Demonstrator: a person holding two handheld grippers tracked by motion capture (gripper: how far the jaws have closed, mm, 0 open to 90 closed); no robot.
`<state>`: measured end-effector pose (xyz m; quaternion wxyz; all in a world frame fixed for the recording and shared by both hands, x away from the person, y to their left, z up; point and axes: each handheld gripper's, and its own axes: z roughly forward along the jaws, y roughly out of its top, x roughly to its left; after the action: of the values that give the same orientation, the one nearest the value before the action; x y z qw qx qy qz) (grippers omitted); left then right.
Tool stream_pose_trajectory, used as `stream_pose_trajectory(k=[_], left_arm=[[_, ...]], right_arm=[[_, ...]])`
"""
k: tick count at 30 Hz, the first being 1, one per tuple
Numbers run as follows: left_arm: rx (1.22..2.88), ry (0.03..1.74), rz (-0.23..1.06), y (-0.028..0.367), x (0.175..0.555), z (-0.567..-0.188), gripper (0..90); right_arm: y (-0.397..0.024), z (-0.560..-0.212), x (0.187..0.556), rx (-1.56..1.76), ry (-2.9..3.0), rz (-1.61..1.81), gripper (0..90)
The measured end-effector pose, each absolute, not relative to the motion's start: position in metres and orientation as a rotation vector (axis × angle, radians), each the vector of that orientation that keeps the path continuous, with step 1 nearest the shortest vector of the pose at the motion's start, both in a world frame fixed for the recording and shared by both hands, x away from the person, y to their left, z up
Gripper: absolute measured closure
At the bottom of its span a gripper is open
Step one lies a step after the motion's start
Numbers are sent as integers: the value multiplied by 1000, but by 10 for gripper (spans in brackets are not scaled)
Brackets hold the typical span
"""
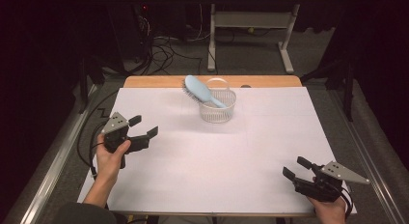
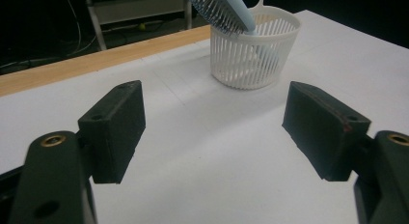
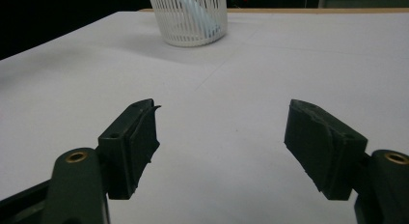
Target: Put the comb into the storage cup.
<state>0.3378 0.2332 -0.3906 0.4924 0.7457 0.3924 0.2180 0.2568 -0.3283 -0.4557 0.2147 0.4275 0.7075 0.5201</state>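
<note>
Standing toward 12 o'clock on the white table [image 1: 217, 161]: a white slatted basket [image 1: 218, 113], with a light blue hairbrush [image 1: 198, 90] propped in it — handle down inside, bristled head leaning out over the rim toward 10 o'clock.

Left tongs [image 1: 144, 126] at about 9 o'clock, spread wide, holding nothing, aimed toward the basket. Right tongs [image 1: 295, 168] near 5 o'clock, likewise wide apart and empty, low over the table.

Likely the step in hand: reaching for the brush with the left tongs, the nearer pair.

- Come in from 8 o'clock, high enough to clear the rim.
- Close on the brush's neck or the smooth back of the head, not on the bristles — probably springy, a poor hold.
- Lift along the handle's own slant, so as not to tip the light basket.
- If the basket starts to ride up, steady its wall at 4 o'clock with the right tongs.
</note>
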Motion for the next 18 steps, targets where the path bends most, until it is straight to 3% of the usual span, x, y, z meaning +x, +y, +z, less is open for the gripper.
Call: stream_pose_trajectory(k=[18], left_arm=[[1797, 954, 536, 239, 327, -395, 239]], right_arm=[[-328, -456, 257, 1181, 1966, 1440, 281]])
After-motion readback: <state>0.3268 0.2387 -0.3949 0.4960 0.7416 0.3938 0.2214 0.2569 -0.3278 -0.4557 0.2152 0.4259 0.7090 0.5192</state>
